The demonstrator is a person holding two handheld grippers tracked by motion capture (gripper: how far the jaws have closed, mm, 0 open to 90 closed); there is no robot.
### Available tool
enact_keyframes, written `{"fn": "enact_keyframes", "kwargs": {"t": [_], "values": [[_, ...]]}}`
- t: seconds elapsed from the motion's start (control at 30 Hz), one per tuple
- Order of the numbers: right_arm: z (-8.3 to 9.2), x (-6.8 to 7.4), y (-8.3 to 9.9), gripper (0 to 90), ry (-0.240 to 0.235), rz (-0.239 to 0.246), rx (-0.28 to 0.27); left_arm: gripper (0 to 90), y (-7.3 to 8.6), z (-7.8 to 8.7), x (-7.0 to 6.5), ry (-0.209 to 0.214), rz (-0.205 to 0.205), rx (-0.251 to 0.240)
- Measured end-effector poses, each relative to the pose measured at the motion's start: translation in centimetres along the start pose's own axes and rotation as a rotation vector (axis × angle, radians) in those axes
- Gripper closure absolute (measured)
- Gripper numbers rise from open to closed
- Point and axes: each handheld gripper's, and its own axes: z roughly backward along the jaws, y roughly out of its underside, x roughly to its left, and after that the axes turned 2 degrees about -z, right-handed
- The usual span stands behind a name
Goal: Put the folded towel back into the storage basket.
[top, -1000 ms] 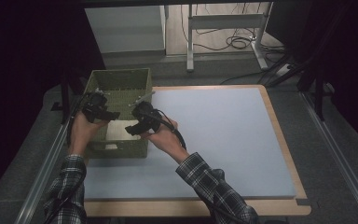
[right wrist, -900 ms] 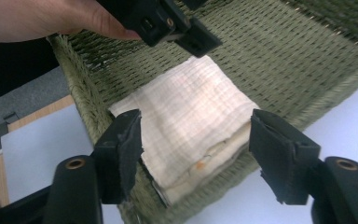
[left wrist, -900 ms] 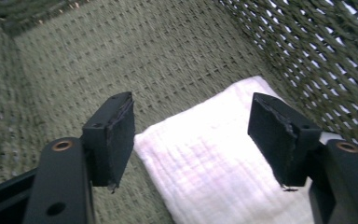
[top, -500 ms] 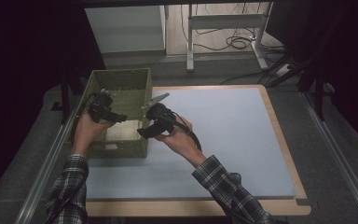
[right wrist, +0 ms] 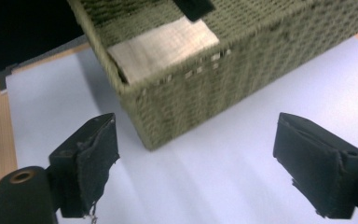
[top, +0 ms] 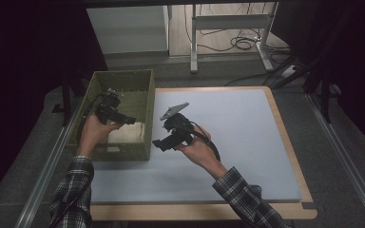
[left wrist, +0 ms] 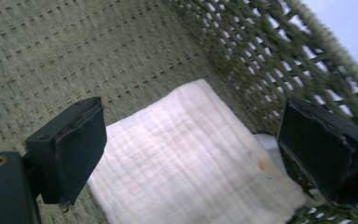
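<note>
Now my left claw (top: pixel 129 120) hangs inside the green woven basket (top: pixel 123 78), which stands at the left edge of the counter (top: pixel 247 137), half over the pale blue mat that covers it. Its jaws have just been opening and stand wide, with nothing between the pads; in the left gripper view they frame the folded white cloth (left wrist: pixel 186 158) lying flat on the basket floor, close against the wall nearest the mat. From above, the cloth (top: pixel 126 135) sits in the near half of the basket, toward its near right corner. My right claw (top: pixel 158 144) is outside the basket, above the mat just beside the basket's right wall, and its jaws too have just been opening; they are spread wide and empty. In the right gripper view they point at the basket's outer corner (right wrist: pixel 168 116), with the cloth (right wrist: pixel 163 46) visible over the rim. Neither claw touches the cloth or the basket.
</note>
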Motion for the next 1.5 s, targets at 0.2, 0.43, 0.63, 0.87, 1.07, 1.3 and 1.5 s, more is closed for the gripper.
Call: {"fn": "enact_keyframes", "kwargs": {"t": [0.2,0.43,0.63,0.87,1.07,1.3,1.5], "values": [[0.8,-0.6,2.2,11.3,-0.003,-0.009,0.008,5.9,-0.5,0.4,-0.8,0.008,-0.024,0.006],[1.5,-1.3,4.9,10.1,0.016,-0.011,0.030,4.6,-1.2,1.0,-1.8,0.009,-0.038,-0.011],[2.4,-1.8,7.1,8.8,0.025,-0.015,0.043,4.3,-1.9,1.4,-3.2,0.016,-0.069,-0.040],[3.6,-2.5,9.4,6.7,0.029,-0.035,0.031,4.3,-2.5,1.0,-5.4,0.035,-0.108,-0.067],[5.1,-2.9,11.0,6.5,0.043,-0.039,0.015,4.0,-3.0,0.6,-7.3,0.052,-0.139,-0.089],[6.8,-3.5,13.3,6.3,0.073,-0.042,-0.009,4.1,-2.9,0.2,-10.5,0.092,-0.196,-0.126],[8.2,-4.1,15.3,6.3,0.087,-0.078,-0.026,4.3,-2.4,-0.6,-13.1,0.119,-0.238,-0.145]]}}
